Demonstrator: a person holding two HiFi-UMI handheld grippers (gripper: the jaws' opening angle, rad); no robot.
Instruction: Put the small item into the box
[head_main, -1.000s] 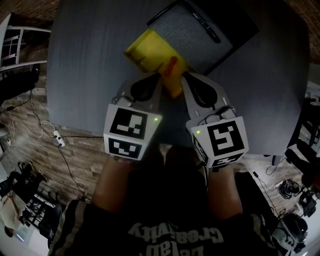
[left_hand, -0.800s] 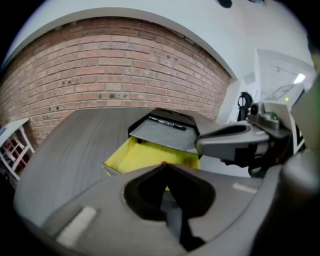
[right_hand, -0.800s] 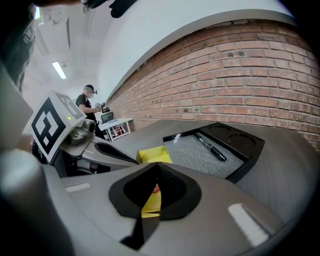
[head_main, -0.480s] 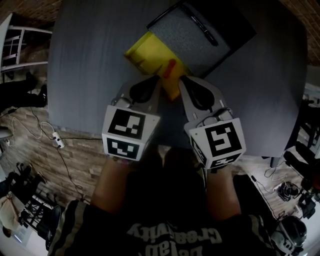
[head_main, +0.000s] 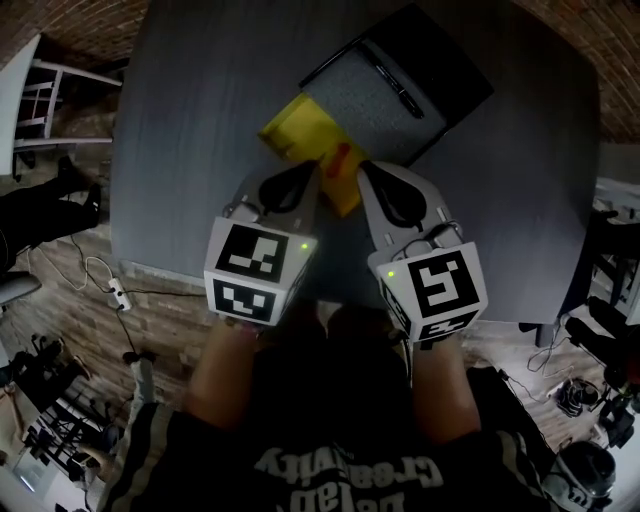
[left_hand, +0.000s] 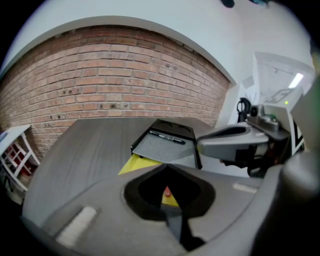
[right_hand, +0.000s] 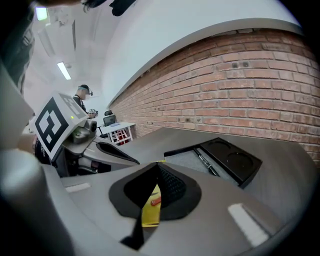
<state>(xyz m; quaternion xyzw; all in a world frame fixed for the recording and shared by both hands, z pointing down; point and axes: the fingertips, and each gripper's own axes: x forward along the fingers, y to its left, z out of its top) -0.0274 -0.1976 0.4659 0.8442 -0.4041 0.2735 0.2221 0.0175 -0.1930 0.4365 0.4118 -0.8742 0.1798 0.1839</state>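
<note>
A flat yellow pouch (head_main: 303, 134) with a red snap (head_main: 342, 153) lies on the dark grey table (head_main: 200, 120), its far end against an open black box (head_main: 365, 102) with a grey lining. A black pen (head_main: 395, 78) lies in the box. My left gripper (head_main: 319, 168) and right gripper (head_main: 363, 168) hang side by side over the pouch's near end, one at each side of it. Both are shut with nothing gripped. The left gripper view shows the pouch (left_hand: 136, 164) beyond the closed jaws. The right gripper view shows the pouch (right_hand: 151, 211) through the jaw window.
The table's near edge (head_main: 300, 290) runs just under my hands. A brick wall (left_hand: 115, 80) stands behind the table and a white rack (head_main: 45, 100) at its left. Cables and a power strip (head_main: 118, 295) lie on the floor. The box's lid half has two round recesses (right_hand: 239, 161).
Both grippers have risen slightly together, still shut and side by side. The pouch, box and pen have kept their places on the table.
</note>
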